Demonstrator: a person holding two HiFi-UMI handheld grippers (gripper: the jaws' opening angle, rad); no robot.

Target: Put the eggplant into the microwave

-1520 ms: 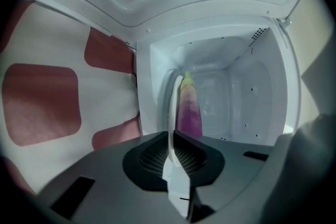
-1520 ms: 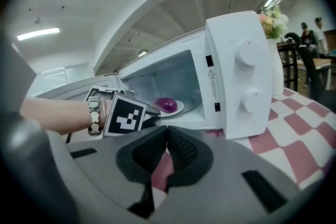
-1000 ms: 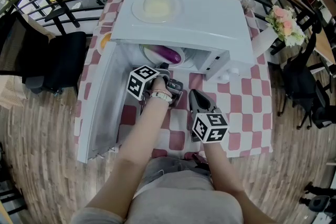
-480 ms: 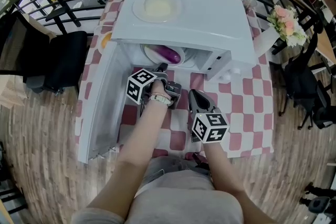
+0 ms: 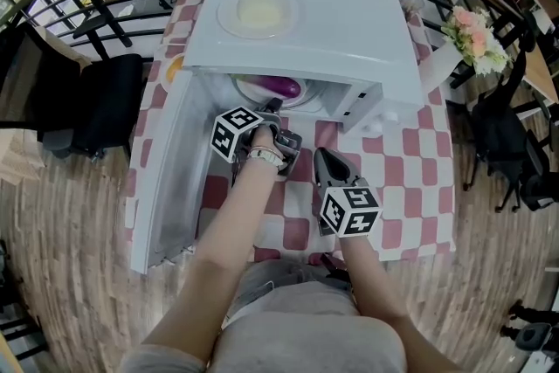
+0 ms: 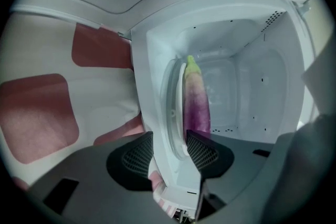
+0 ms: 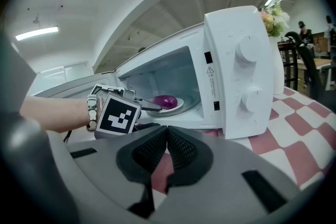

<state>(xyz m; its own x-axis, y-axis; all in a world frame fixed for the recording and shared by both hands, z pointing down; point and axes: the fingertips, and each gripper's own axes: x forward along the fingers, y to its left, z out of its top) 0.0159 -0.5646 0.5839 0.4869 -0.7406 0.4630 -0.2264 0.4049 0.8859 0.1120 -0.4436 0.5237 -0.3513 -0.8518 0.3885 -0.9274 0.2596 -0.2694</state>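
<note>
Spreading apart just now, grey left gripper (image 6: 170, 152) straddling rim of white round plate (image 6: 176, 107) without gripping, long purple eggplant (image 6: 197, 107) lying on it inside white microwave oven (image 6: 252, 86), grey right gripper (image 7: 167, 149) jaws pressing together, empty.

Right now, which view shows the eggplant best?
The left gripper view: the eggplant is close, full length. The head view shows part of it under the microwave top; the right gripper view shows it small.
</note>
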